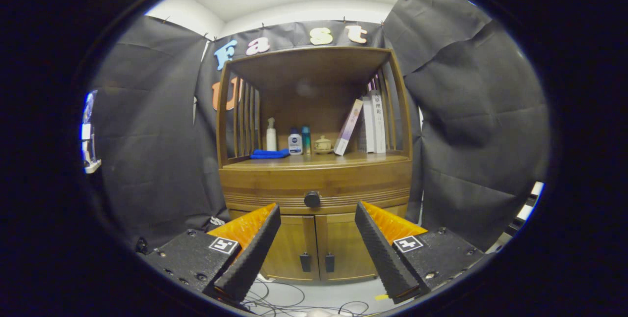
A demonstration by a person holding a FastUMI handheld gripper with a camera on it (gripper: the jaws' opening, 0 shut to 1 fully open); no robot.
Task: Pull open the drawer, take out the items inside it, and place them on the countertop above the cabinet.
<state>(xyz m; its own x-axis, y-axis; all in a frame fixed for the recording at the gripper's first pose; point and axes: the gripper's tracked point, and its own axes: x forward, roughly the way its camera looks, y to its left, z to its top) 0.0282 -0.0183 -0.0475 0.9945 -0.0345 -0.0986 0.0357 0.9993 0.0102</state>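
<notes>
- Fingers point(316, 211) spread wide, gripping nothing, held well short of the cabinet point(316, 238).
- Dead ahead between the tips: the drawer point(274, 184), fully shut, front flush with the cabinet face.
- Round dark knob point(312, 199) at the middle of the drawer front, just above the gap between the fingers, untouched.
- Contents of the drawer hidden behind the closed front; cannot tell what lies inside.
- Directly above the drawer, the table point(353, 160), its front edge running the full width of the cabinet.
- Crowded along the back there: folded blue cloth point(270, 154) at the left, white pump bottle point(271, 135) behind it, a small bottle point(295, 142) and a slim teal one point(306, 139) just beside, then a little lidded pot point(323, 144).
- Further right, one book point(348, 127) tilted against upright books point(377, 123) by the right slats.
- Bare strip of wood along the front of the table, widest at the right front corner.
- Roof of the hutch point(309, 62) overhead, slatted sides closing in left and right, open only at the front.
- Below the drawer, two doors point(316, 246) closed, small dark handles near their meeting edge.
- Open air between fingers and knob.
- Loose cables point(274, 297) on the floor beneath the fingers, near the cabinet foot.
</notes>
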